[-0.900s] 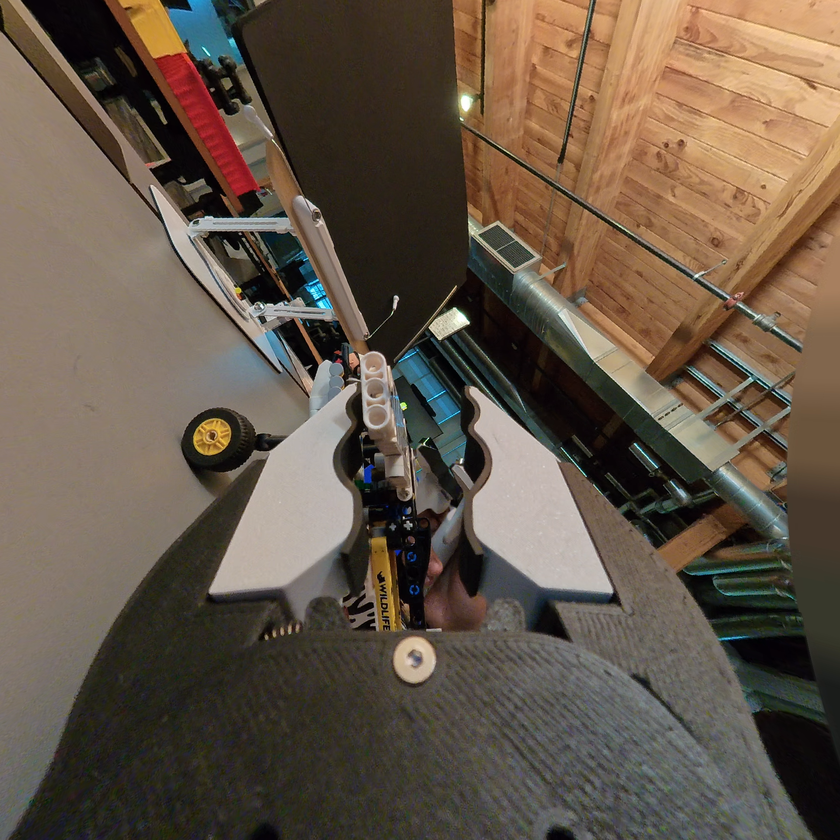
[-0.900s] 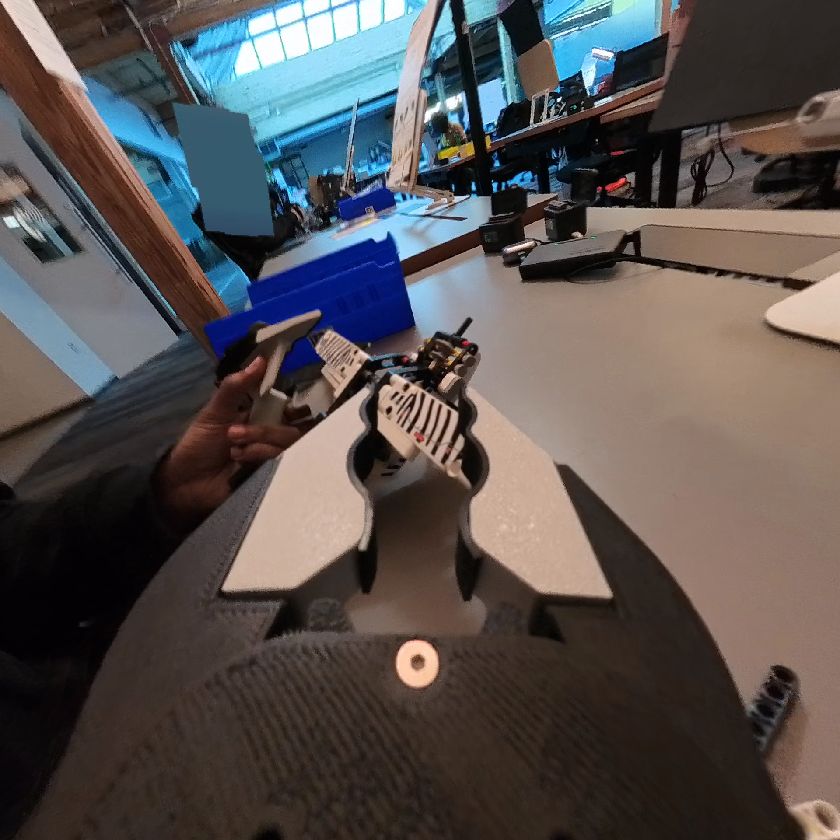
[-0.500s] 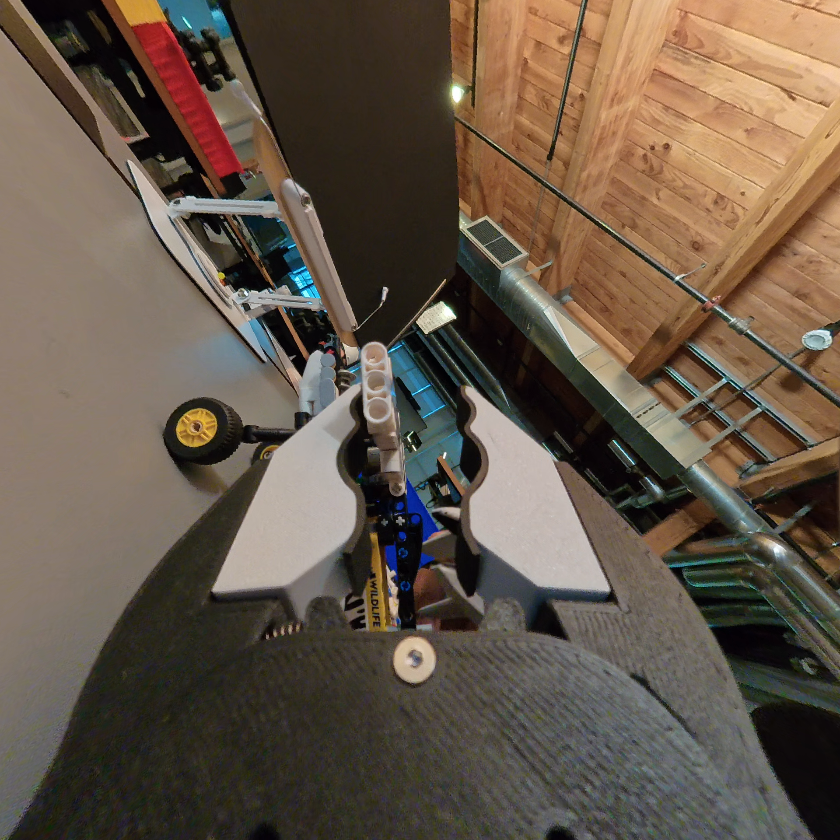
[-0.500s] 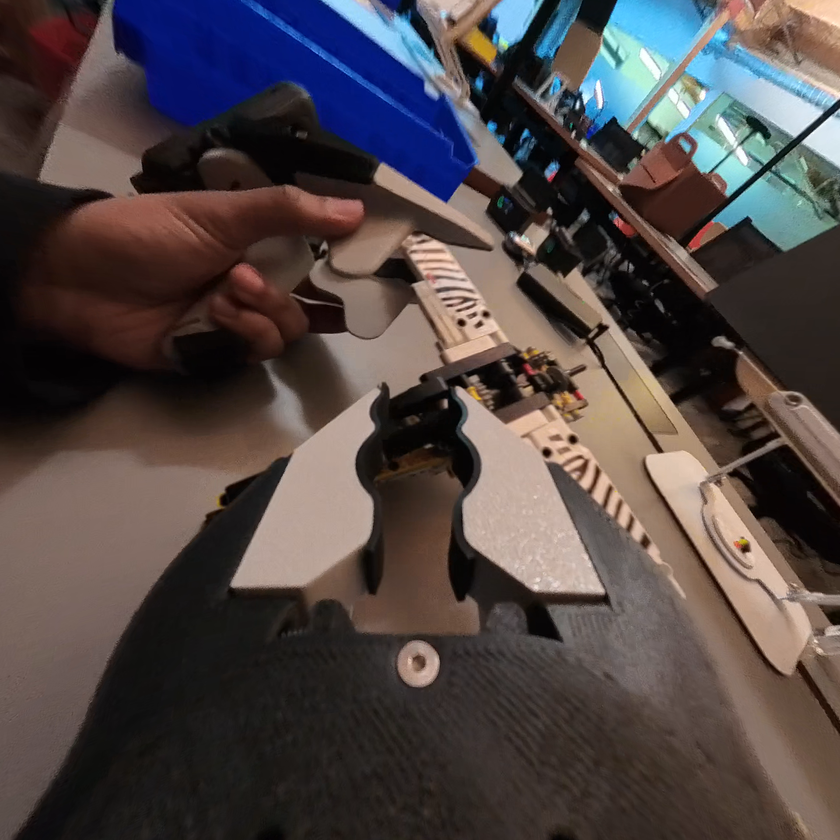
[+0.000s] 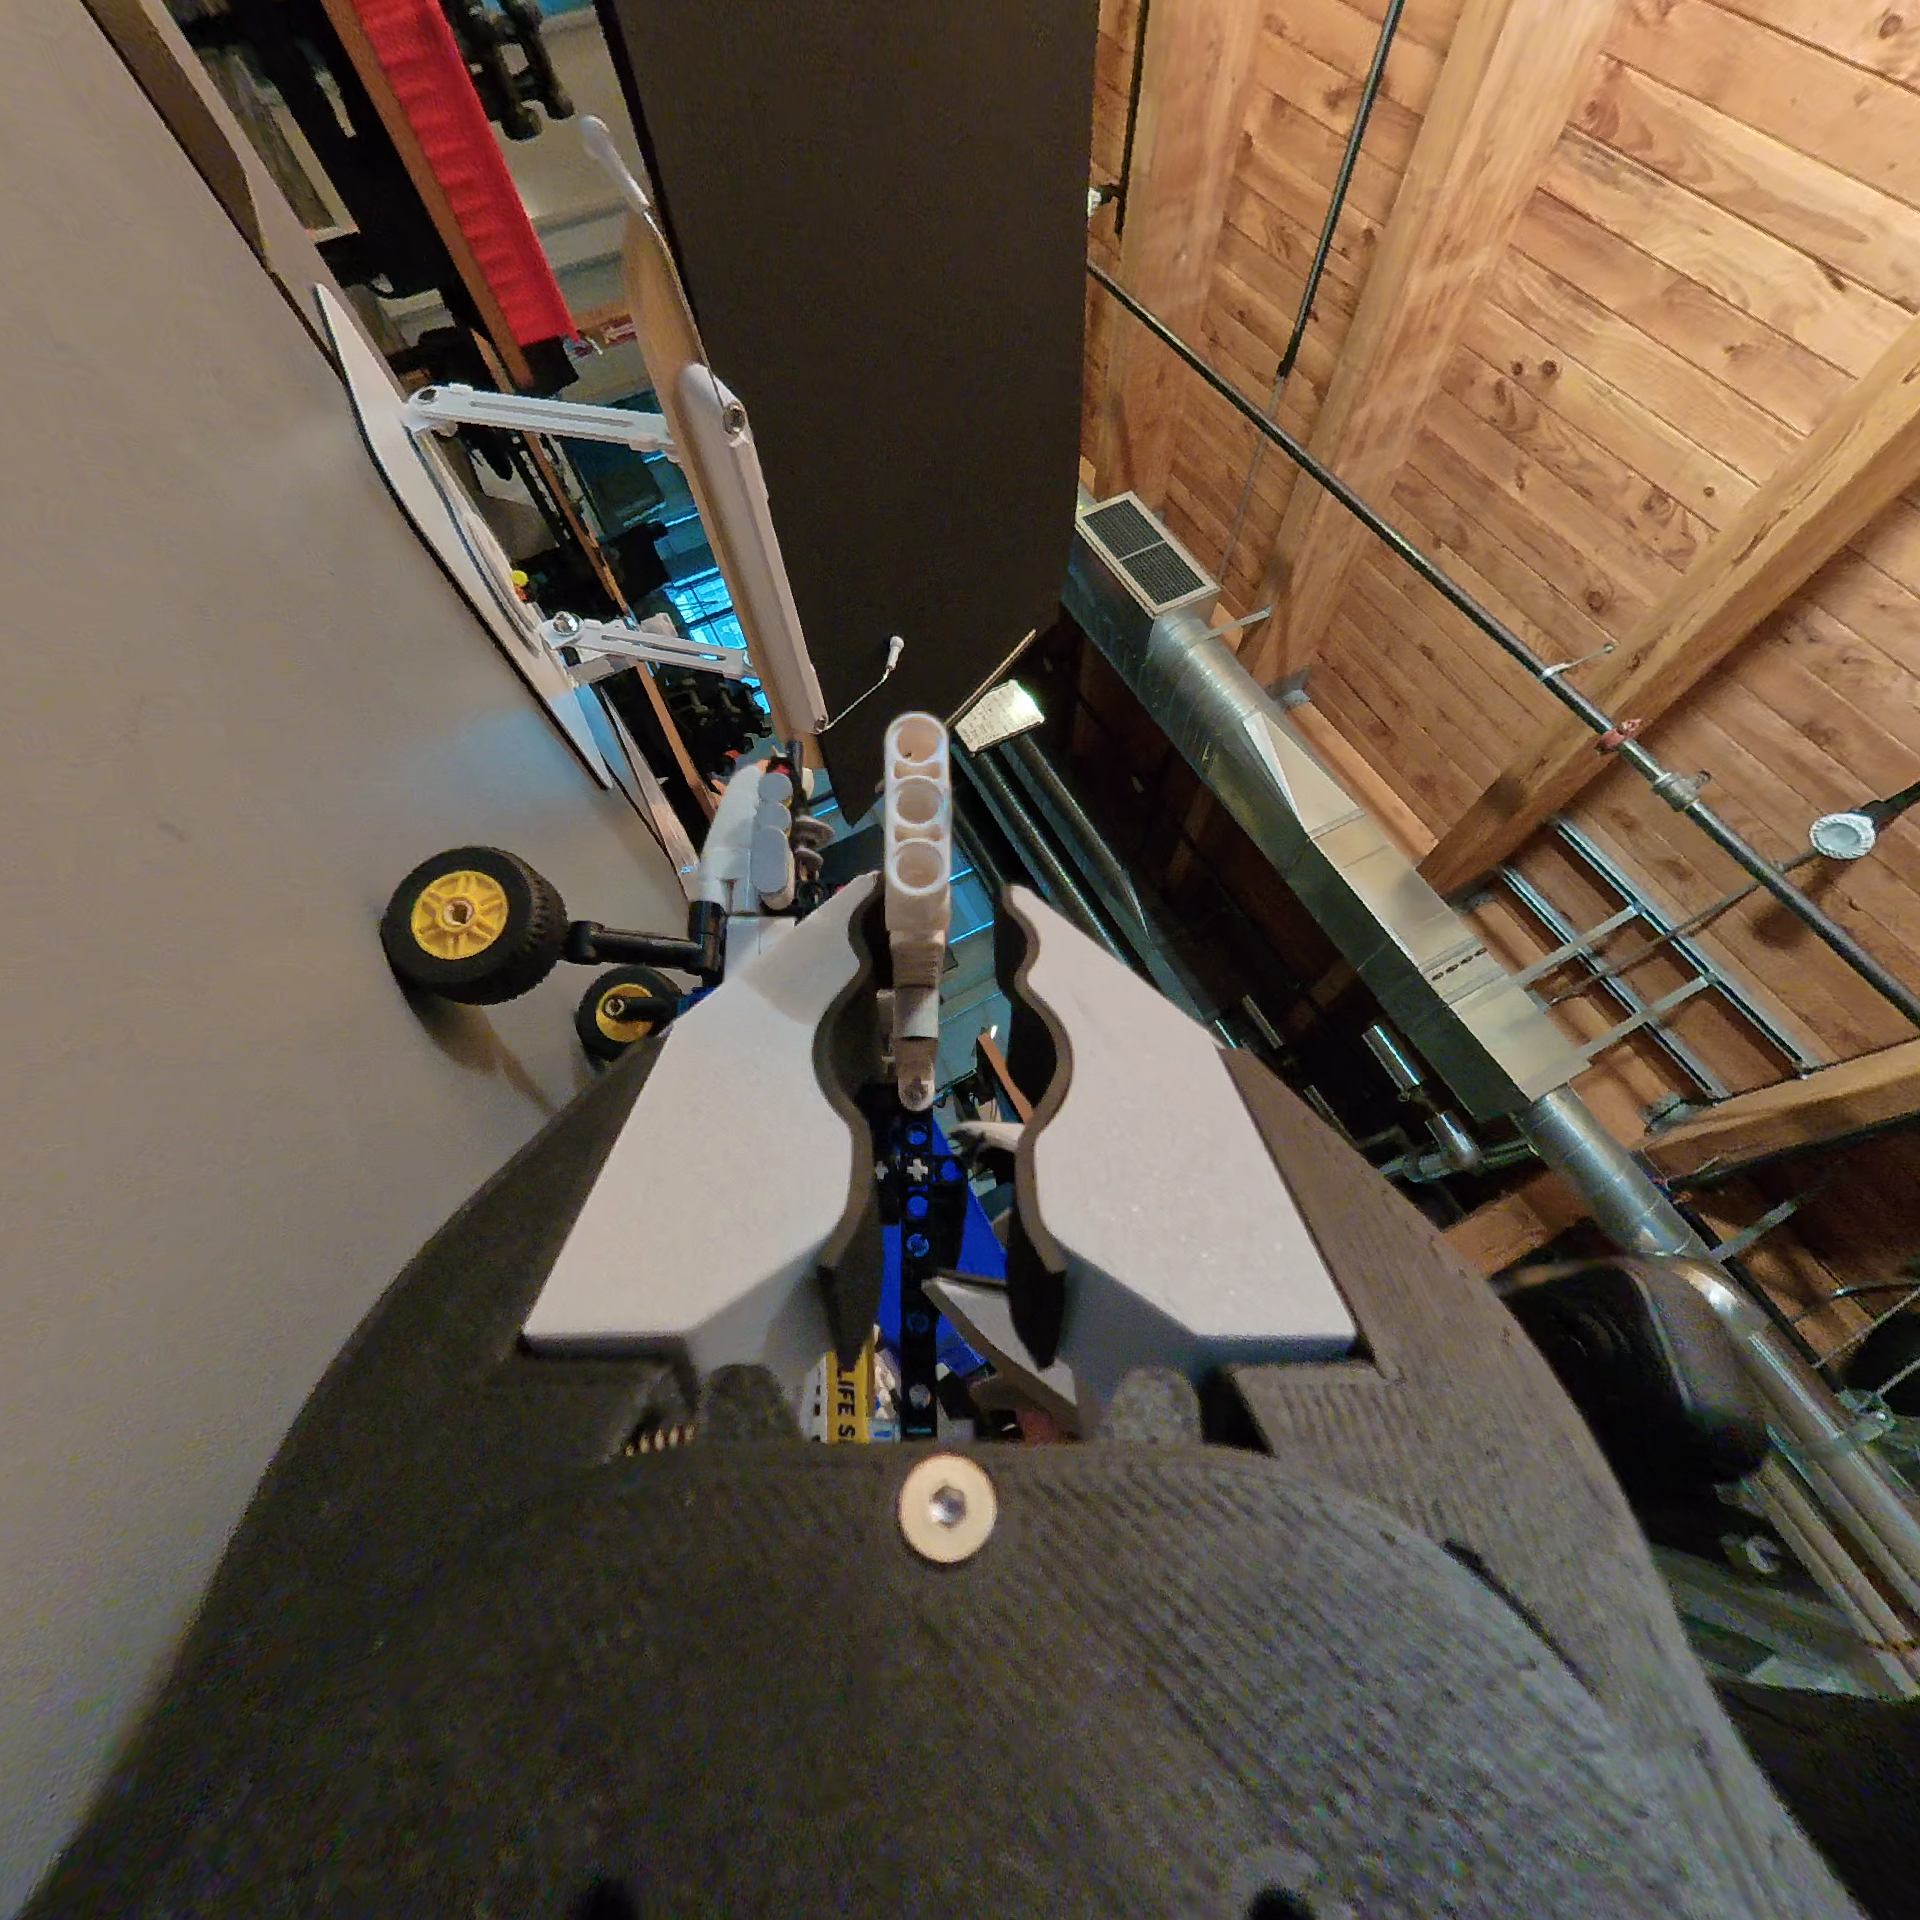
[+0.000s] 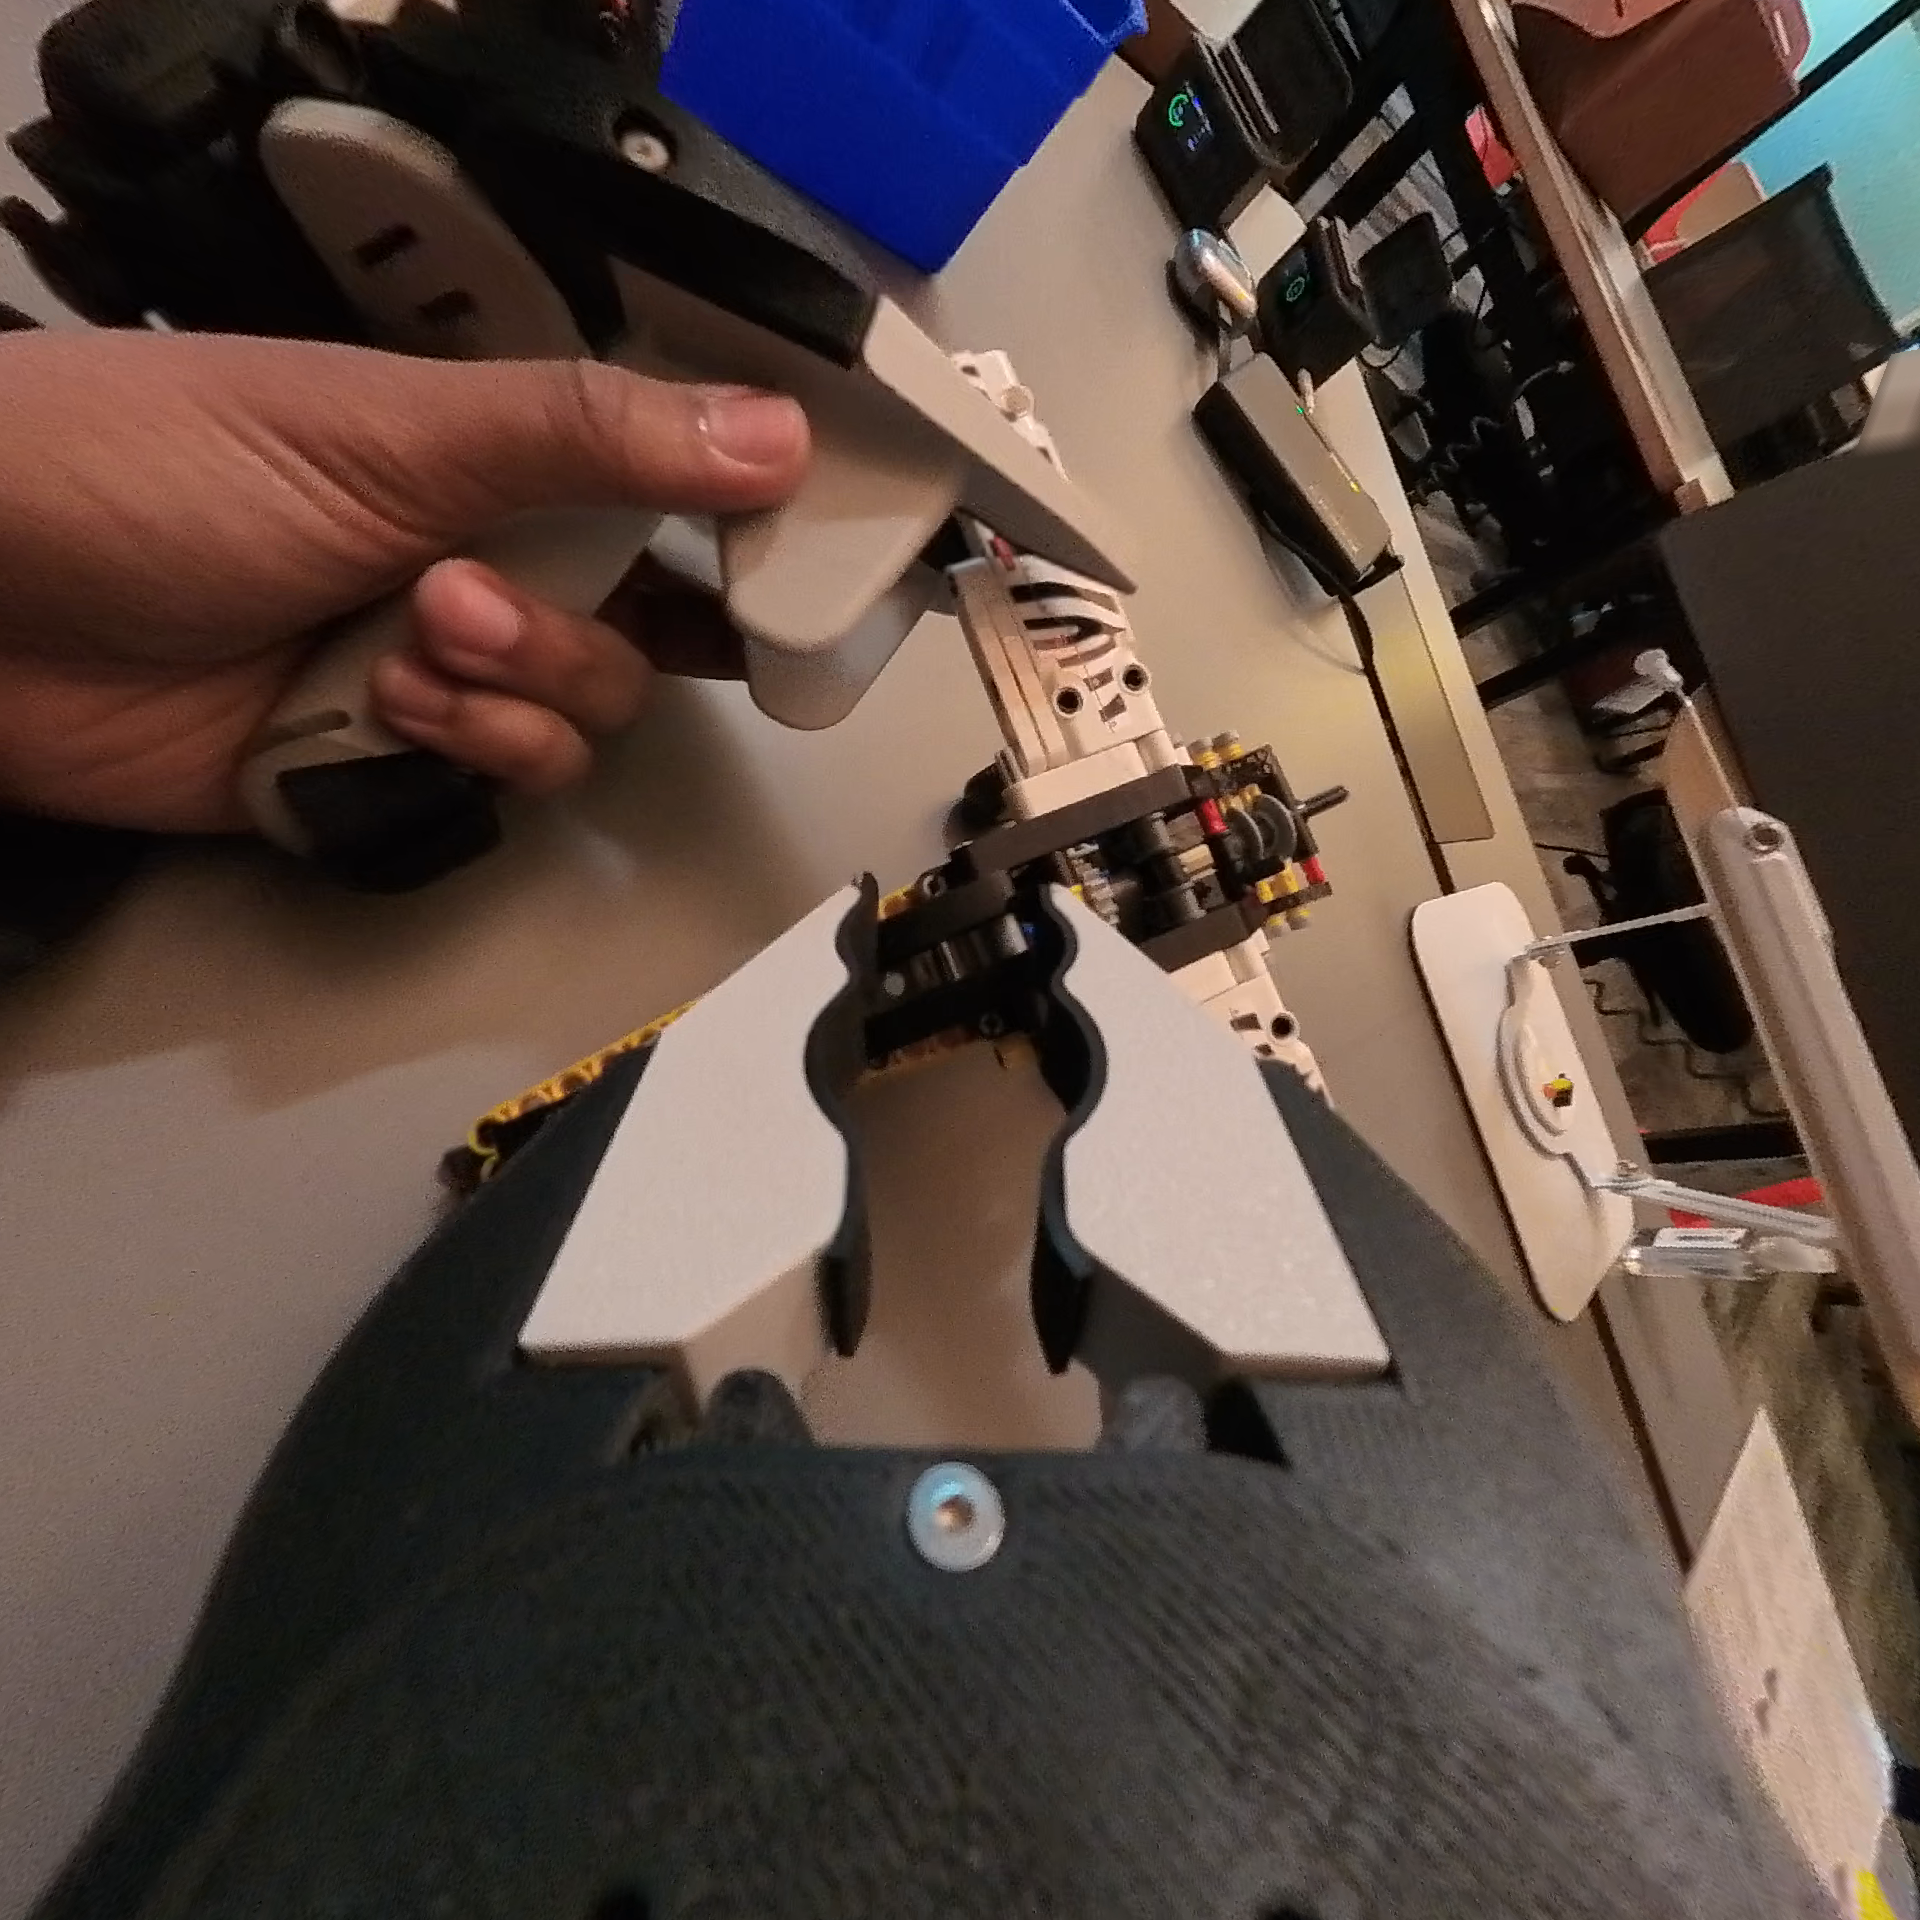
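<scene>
White zebra-striped brick model (image 6: 1070, 665), black frame (image 6: 1081, 821) pinched in right gripper (image 6: 951, 925), three-hole white beam (image 5: 916, 831) between left gripper's (image 5: 935, 904) parted fingers (image 5: 1122, 1060).

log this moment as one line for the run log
left claw: around white beam, grip unclear | right claw: on toy car's black frame | table: gray

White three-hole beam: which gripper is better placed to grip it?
Left. The white three-hole beam stands between the left gripper's fingers, not yet pinched; the right gripper sits at the model's black frame.
</scene>
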A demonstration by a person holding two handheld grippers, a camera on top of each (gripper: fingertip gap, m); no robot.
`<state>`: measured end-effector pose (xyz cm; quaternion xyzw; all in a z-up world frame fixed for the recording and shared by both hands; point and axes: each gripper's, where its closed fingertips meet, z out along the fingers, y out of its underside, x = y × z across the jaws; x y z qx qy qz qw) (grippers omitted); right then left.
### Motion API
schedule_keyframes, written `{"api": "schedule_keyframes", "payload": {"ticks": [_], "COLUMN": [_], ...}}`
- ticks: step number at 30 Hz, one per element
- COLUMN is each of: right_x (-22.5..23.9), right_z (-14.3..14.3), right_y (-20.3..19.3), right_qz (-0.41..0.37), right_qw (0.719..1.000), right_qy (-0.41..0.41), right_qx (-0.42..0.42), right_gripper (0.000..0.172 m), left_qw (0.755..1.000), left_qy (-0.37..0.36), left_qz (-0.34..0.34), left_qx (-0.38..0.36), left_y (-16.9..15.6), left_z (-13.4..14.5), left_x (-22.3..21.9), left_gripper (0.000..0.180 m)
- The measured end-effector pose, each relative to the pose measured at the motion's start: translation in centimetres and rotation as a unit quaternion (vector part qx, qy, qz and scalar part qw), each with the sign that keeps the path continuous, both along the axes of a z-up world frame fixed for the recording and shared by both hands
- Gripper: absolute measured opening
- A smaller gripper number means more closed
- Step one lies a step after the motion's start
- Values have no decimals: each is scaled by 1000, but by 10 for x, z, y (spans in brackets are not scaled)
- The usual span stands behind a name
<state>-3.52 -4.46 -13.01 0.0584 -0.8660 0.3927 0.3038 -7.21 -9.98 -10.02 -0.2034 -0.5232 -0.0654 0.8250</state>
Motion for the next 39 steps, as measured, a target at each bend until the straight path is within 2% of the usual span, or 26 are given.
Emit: {"api": "schedule_keyframes", "payload": {"ticks": [5,10,15,19,22,29,39], "right_x": [8,2,4,10,15,8,10], "right_z": [7,6,-9,-4,5,23,7], "right_y": [1,-2,-3,-3,-3,6,16], "right_qz": [13,0,6,15,25,-1,-38], "right_qw": [1000,1000,999,997,991,981,969], "right_qy": [15,5,-35,-80,-122,-148,-198], "right_qx": [-1,-7,14,-17,-53,-123,-145], "right_gripper": [13,34,39,34,18,24,26], "left_qw": [1000,1000,1000,1000,1000,1000,1000], "left_qy": [-11,-11,-14,-13,-16,-17,-18], "left_qz": [0,1,-3,-4,-2,-4,-6], "left_qx": [-1,1,-2,6,14,18,24], "left_y": [0,0,1,-1,-3,-3,-4], "left_z": [-3,-3,-4,-4,-5,-5,-5], "left_x": [-2,-1,-1,-1,-2,-2,-2], "left_gripper": [4,4,2,2,2,2,2]}}
